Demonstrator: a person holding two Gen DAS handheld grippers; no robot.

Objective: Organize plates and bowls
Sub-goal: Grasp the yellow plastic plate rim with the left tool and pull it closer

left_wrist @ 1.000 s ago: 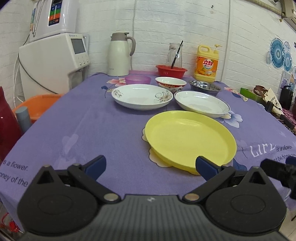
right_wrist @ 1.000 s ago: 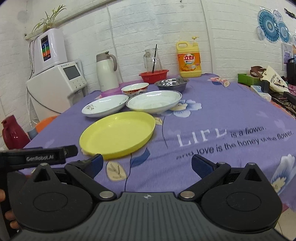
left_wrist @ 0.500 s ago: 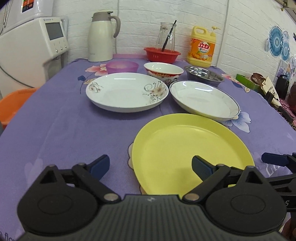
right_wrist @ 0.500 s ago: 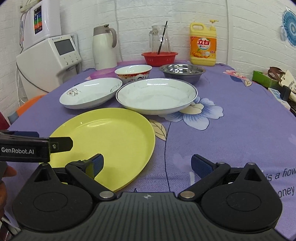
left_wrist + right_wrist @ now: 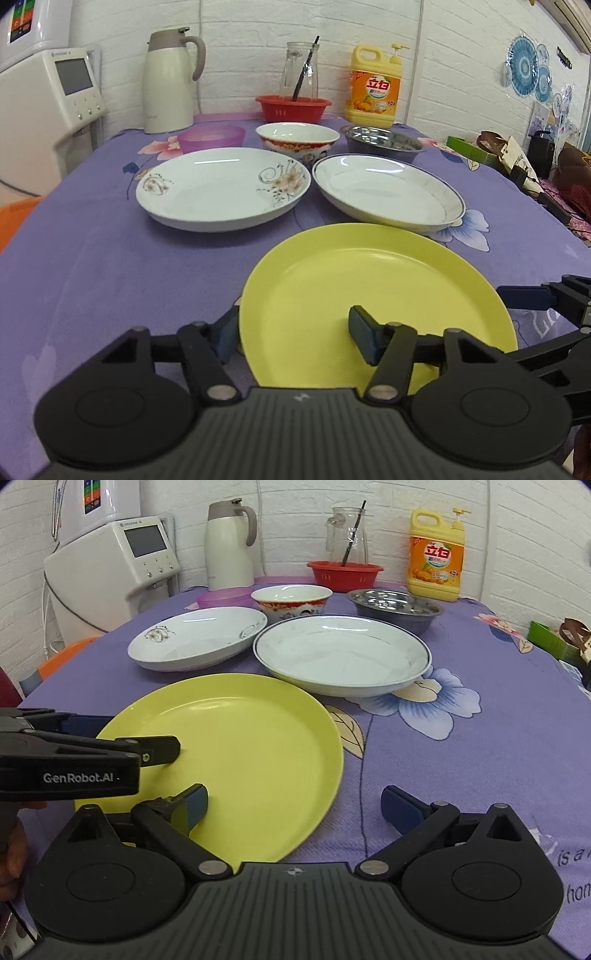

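A yellow plate (image 5: 373, 295) (image 5: 236, 753) lies nearest on the purple tablecloth. My left gripper (image 5: 293, 334) is open and straddles its near left rim, one finger over the plate, one outside. My right gripper (image 5: 295, 805) is open and straddles its near right rim. Behind lie a flowered white plate (image 5: 221, 188) (image 5: 195, 637) and a blue-rimmed white plate (image 5: 388, 194) (image 5: 341, 653). Further back stand a pink bowl (image 5: 210, 136), a red-patterned bowl (image 5: 297, 138) (image 5: 291, 598) and a steel bowl (image 5: 382, 138) (image 5: 395, 605).
At the back stand a thermos (image 5: 168, 79), a glass jug in a red basket (image 5: 293, 107) and a yellow detergent bottle (image 5: 373, 92). A white appliance (image 5: 110, 561) stands to the left. Boxes and bags (image 5: 517, 158) clutter the right edge.
Both grippers have moved forward and down to the yellow plate; each now has one finger over the plate and one outside its rim.
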